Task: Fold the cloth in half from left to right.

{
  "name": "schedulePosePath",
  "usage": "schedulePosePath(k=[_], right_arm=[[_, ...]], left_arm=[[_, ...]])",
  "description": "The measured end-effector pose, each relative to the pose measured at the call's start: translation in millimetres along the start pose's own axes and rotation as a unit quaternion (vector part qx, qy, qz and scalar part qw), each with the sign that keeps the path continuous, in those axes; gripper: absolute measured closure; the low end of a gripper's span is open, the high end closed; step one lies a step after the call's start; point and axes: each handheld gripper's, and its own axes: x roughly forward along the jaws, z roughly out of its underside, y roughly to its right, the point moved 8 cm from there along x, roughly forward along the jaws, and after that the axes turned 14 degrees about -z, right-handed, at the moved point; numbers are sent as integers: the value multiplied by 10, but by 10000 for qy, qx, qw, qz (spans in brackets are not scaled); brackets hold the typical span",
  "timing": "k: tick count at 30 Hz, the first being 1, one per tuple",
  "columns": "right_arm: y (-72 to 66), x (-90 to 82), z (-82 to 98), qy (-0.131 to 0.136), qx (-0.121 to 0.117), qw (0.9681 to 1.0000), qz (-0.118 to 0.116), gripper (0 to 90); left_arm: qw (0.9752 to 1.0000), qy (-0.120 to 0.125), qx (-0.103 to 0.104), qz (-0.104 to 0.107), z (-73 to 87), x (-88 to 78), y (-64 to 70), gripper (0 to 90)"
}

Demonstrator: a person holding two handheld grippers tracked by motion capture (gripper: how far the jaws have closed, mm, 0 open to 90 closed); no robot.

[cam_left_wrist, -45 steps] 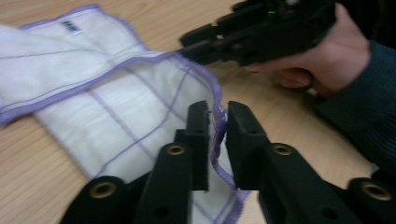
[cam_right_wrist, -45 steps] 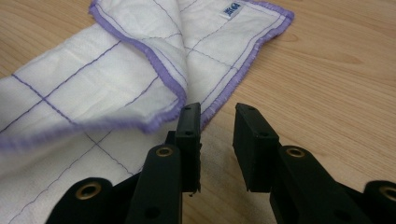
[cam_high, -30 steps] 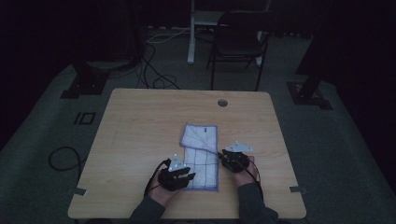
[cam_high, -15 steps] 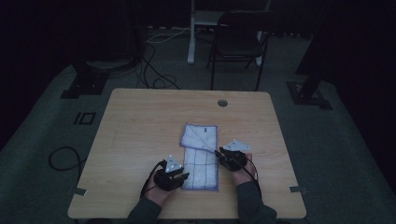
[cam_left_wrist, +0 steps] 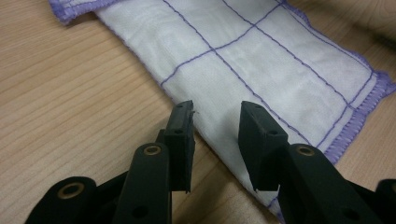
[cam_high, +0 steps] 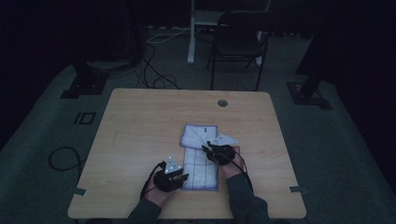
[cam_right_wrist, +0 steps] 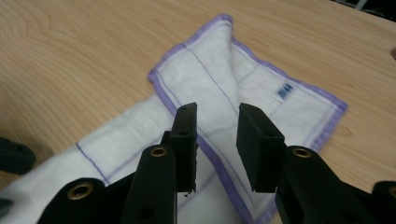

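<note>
Folding of a cloth (cam_high: 200, 156) on a wooden table (cam_high: 140, 121), seen from above and along each tool. The cloth, white with a purple grid and hem, lies flat at about 5 o'clock of the tabletop's middle, a long strip running toward the person with a folded flap at its far end. The left gripper (cam_high: 171, 178) hovers at the strip's near left edge, about 8 o'clock of the cloth; the right gripper (cam_high: 219, 150) hangs over its right edge at about 3 o'clock. Judged from this, each tool is set at an opposite edge so that the fabric can be taken up evenly for the next fold.

The left gripper view shows what the dim overhead picture cannot: the left gripper (cam_left_wrist: 215, 126) has its jaws half apart and empty, tips just above the cloth's (cam_left_wrist: 261, 60) folded edge. The right gripper view shows the right gripper (cam_right_wrist: 215, 128) likewise half apart, its jaws having just been opening with nothing between them, and beyond them the flap's doubled hem and a small blue label (cam_right_wrist: 283, 92)
</note>
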Motion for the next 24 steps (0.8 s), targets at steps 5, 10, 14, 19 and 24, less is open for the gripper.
schedulePosePath(k=[5, 10, 14, 19, 24], right_arm=[[-42, 83, -59, 7, -65, 9999, -81, 693], [-91, 180, -122, -1, -210, 9996, -189, 714], [-119, 245, -161, 18, -245, 9993, -273, 736], [-141, 353, -188, -53, -286, 9990, -349, 762], [-164, 487, -223, -147, -362, 9984, -403, 741]], left_arm=[[10000, 21, -13, 9, 7, 6, -4, 658], [10000, 52, -29, 11, 11, 6, -4, 656], [10000, 62, -25, 3, 12, 7, -4, 655], [10000, 70, -39, 0, 13, 7, -1, 654], [10000, 76, -31, -12, 14, 7, 0, 653]])
